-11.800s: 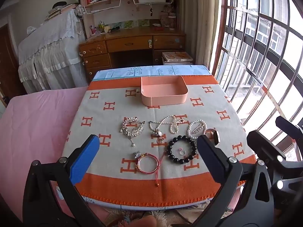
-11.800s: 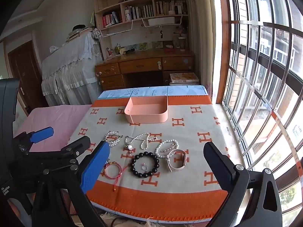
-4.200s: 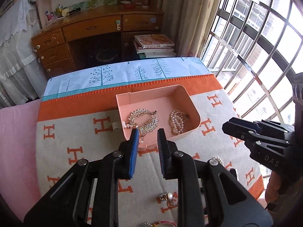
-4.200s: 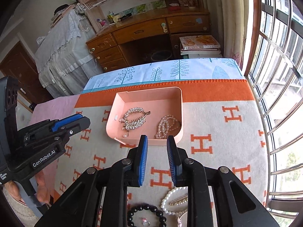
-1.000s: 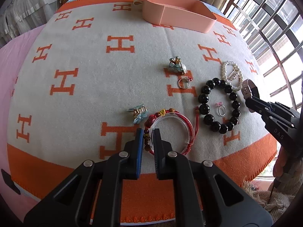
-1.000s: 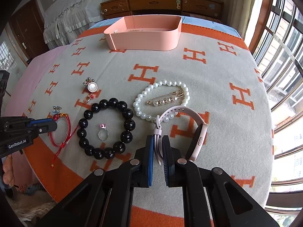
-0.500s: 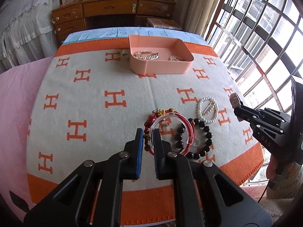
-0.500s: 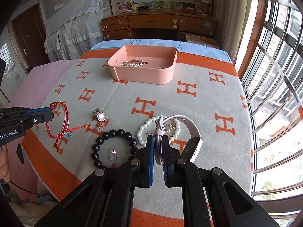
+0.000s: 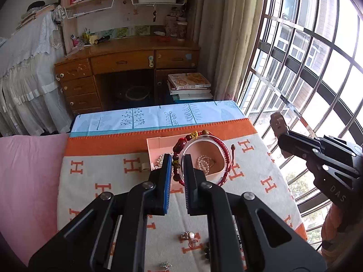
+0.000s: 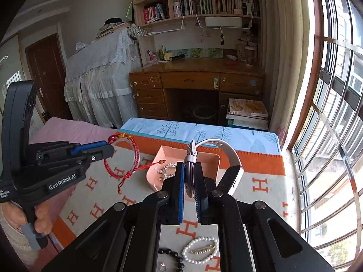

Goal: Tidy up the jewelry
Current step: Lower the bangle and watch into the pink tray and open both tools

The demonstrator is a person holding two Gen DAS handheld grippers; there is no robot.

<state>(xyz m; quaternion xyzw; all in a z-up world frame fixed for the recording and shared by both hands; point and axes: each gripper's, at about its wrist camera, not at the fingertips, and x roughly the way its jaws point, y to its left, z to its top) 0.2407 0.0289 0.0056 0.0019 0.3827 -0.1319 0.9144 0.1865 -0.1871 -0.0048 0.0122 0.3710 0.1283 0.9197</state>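
My left gripper is shut on a red cord bracelet with a clear bangle, held in the air over the near side of the pink tray. The bracelet also shows in the right wrist view. My right gripper is shut on a white watch band, held up in front of the pink tray. The tray holds a silver brooch and a pearl strand. The right gripper appears in the left wrist view to the right of the tray.
On the orange-and-cream H blanket near me lie a pearl bracelet with a pin, a black bead bracelet, a ring and small earrings. A wooden desk stands beyond the table, a barred window to the right.
Both grippers have lifted their pieces off the blanket and carried them forward to the pink tray. The red bracelet now hangs over the tray's near side.
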